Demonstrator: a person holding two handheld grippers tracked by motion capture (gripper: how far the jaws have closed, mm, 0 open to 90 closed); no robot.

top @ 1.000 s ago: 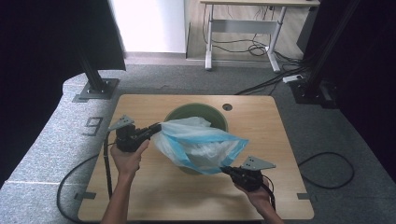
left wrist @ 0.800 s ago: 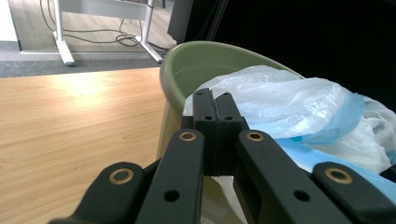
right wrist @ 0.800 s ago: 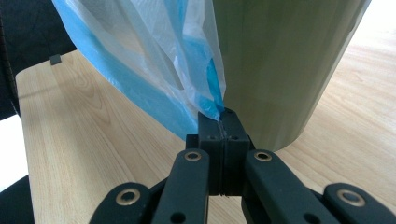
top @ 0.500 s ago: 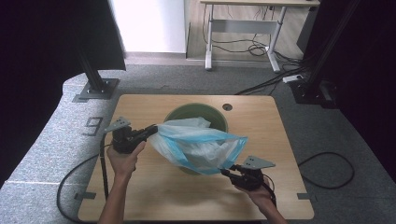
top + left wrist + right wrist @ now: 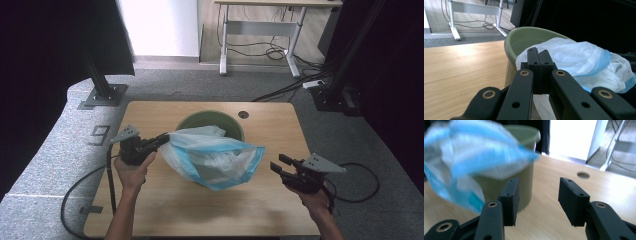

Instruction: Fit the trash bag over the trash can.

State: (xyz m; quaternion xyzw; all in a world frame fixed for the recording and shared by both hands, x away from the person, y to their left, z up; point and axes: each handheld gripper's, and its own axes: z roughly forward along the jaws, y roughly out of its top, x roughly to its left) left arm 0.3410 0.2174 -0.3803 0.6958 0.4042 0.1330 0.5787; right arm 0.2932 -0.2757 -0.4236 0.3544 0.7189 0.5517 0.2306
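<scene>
A round green bin (image 5: 200,119) stands mid-table, and a white and blue plastic bag (image 5: 210,155) lies spread over its mouth and front. My left gripper (image 5: 164,139) is at the bag's left end, shut on the bag's edge. In the left gripper view the jaws are pressed together (image 5: 539,58) in front of the bag (image 5: 576,56) and the bin (image 5: 524,40). My right gripper (image 5: 281,165) is open, right of the bag's free blue corner and apart from it. Nothing lies between its jaws (image 5: 537,197); the bag (image 5: 474,152) and bin (image 5: 526,135) show beyond, to the left.
The wooden table (image 5: 165,210) has a round cable hole (image 5: 243,114) behind the bin. Cables trail from both grippers over the table's edges. Black stands (image 5: 102,92) flank the table, and a desk frame (image 5: 260,30) stands farther back.
My right gripper has let go of the bag's right corner, opened and drawn back to the right. The bag's right end now hangs free. The left gripper has barely moved.
</scene>
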